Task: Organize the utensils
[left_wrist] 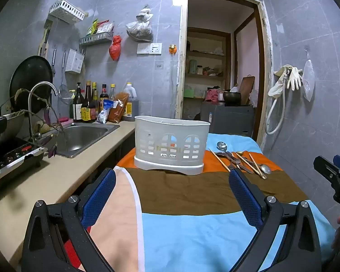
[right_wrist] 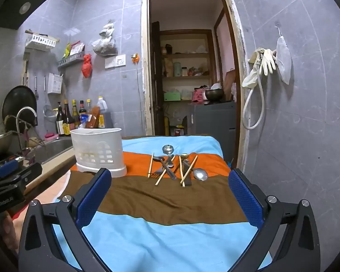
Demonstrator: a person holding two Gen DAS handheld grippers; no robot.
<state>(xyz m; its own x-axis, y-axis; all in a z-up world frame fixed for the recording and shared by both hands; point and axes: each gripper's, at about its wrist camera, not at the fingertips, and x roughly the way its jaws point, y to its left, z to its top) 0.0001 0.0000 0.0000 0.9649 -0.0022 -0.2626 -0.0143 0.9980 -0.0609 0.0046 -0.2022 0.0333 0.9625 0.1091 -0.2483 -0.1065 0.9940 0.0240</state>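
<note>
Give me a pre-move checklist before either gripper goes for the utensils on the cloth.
1. Left gripper jaws wide open, nothing between them: ok.
2. Right gripper jaws wide open, nothing between them: ok.
3. White caddy upright on the striped cloth: ok.
4. Caddy empty inside: cannot tell.
5. Utensil pile in the open beside the caddy, apart from it: ok.
6. Pieces separated for a single pick: not ok; chopsticks, spoons and other pieces cross each other.
</note>
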